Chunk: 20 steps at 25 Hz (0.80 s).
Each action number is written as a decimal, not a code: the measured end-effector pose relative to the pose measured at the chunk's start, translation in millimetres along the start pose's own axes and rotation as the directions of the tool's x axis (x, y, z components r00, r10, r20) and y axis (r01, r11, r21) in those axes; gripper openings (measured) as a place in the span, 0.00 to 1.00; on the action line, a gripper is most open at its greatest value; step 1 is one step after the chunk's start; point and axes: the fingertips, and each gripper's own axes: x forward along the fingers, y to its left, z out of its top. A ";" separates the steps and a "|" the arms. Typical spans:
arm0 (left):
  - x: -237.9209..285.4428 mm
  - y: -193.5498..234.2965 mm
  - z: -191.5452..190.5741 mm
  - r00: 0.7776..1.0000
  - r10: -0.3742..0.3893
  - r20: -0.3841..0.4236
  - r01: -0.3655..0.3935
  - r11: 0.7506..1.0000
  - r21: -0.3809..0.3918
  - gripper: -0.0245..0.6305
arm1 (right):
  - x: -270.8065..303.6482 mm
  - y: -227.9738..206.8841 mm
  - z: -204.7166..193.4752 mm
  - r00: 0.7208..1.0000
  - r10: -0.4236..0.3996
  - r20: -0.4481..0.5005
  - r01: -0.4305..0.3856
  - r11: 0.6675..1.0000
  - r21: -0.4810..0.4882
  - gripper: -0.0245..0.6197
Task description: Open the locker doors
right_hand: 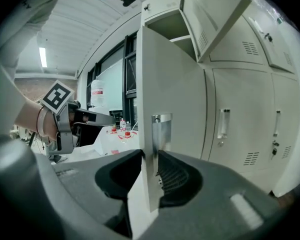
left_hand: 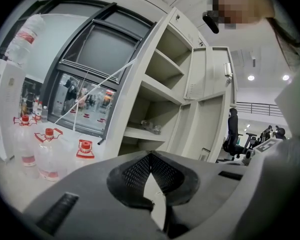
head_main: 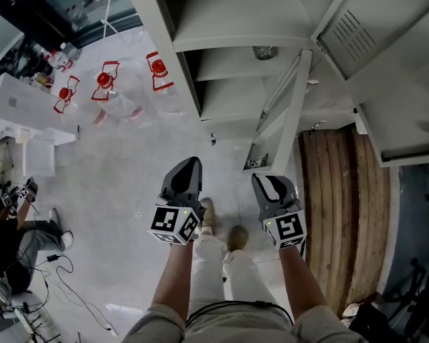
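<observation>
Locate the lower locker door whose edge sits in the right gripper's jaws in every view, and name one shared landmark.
Head view: the lower locker door stands open at centre, running down toward the right gripper.
Left gripper view: right of centre, beside the open shelves.
Right gripper view: centre, its edge clamped between the jaws.
Shared landmark: the open upper door above it.

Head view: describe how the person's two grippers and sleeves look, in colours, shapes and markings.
The left gripper and right gripper are grey, tapered shells with black textured pads. Each carries a white cube with black square markers and a green light. The sleeves are short and beige.
</observation>
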 end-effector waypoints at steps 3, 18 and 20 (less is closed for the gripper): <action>-5.0 -2.1 2.0 1.000 0.006 0.001 -0.006 1.000 0.003 0.04 | -9.6 -7.0 -3.1 1.000 -0.028 -0.008 0.028 1.000 0.010 0.20; -25.6 -9.0 4.7 0.999 0.039 -0.002 -0.039 0.999 0.009 0.04 | -57.9 -52.3 -17.6 0.983 -0.183 -0.025 0.185 0.979 0.085 0.19; -26.7 -10.0 4.2 0.999 0.039 -0.002 -0.039 0.999 0.008 0.04 | -63.4 -59.6 -19.8 0.978 -0.208 -0.027 0.209 0.974 0.092 0.18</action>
